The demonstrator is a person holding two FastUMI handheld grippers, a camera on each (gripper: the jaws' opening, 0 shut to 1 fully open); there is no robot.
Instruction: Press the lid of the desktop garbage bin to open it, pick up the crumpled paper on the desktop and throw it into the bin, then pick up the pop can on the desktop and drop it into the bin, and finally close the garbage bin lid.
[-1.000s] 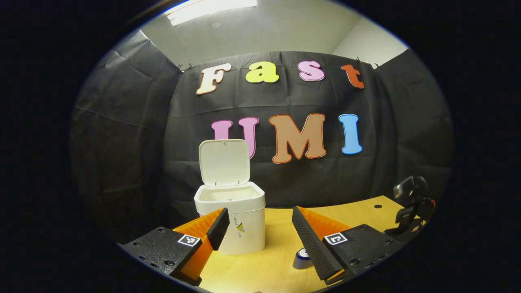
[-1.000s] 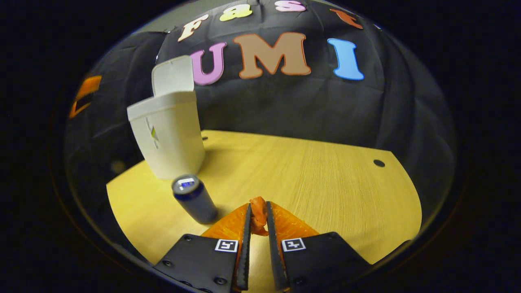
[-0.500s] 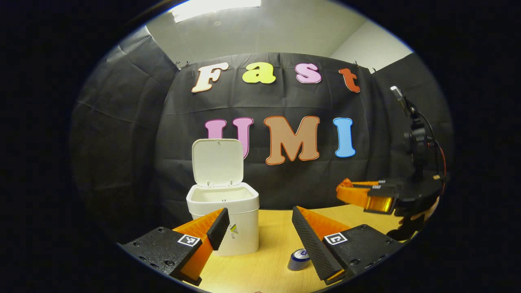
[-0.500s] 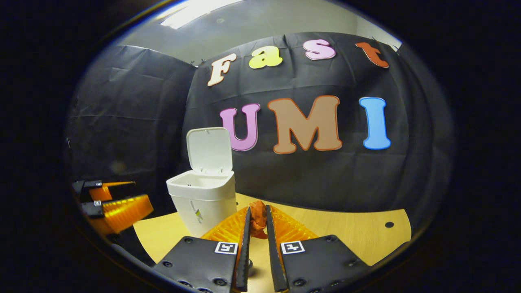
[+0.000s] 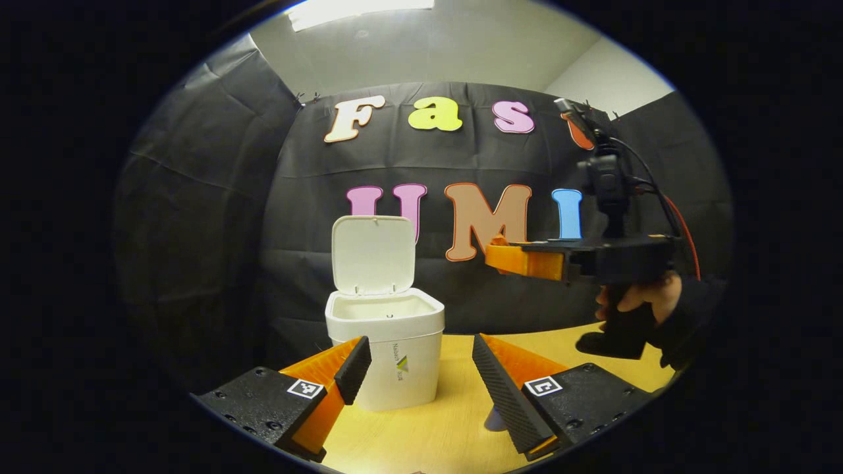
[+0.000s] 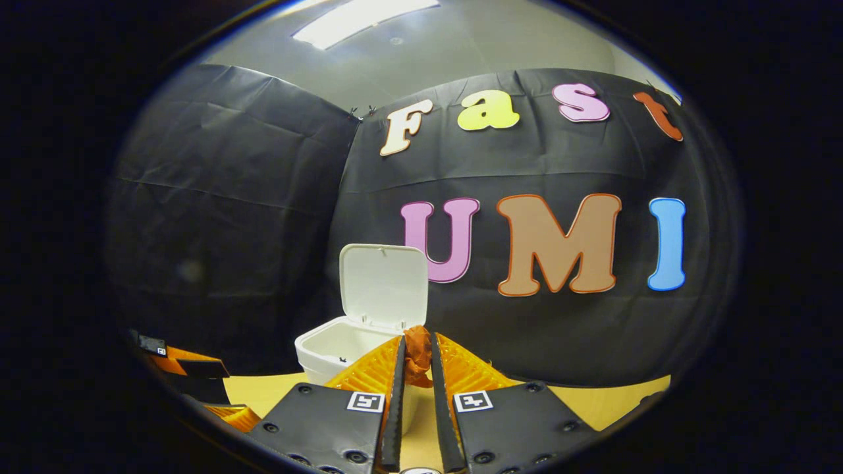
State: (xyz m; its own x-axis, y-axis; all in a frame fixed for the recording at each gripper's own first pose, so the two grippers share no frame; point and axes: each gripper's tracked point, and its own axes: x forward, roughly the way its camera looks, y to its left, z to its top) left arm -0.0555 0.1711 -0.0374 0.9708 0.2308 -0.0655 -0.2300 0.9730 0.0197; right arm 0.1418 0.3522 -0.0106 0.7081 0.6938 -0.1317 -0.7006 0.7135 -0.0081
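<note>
The white bin (image 5: pixel 385 359) stands on the wooden table (image 5: pixel 454 368) with its lid (image 5: pixel 373 253) swung upright. My left gripper (image 5: pixel 421 375) is open and empty, low in front of the bin. A hand (image 5: pixel 635 296) holds my right gripper (image 5: pixel 500 255) in the air to the right of the bin, above rim height. In the right gripper view, my right gripper (image 6: pixel 416 368) is shut on the orange crumpled paper (image 6: pixel 417 349), with the open bin (image 6: pixel 332 345) and its lid (image 6: pixel 384 284) just ahead and slightly left. A pale sliver of the pop can (image 5: pixel 490 418) peeks out behind my left gripper's right finger.
Black cloth walls close off the back and sides of the booth. The tabletop (image 6: pixel 606 401) stretches to the right of the bin. My left gripper (image 6: pixel 191 378) sits low at the left edge of the right gripper view.
My right gripper has risen from the table with the paper and moved left towards the open bin. The left gripper has stayed nearly still and open.
</note>
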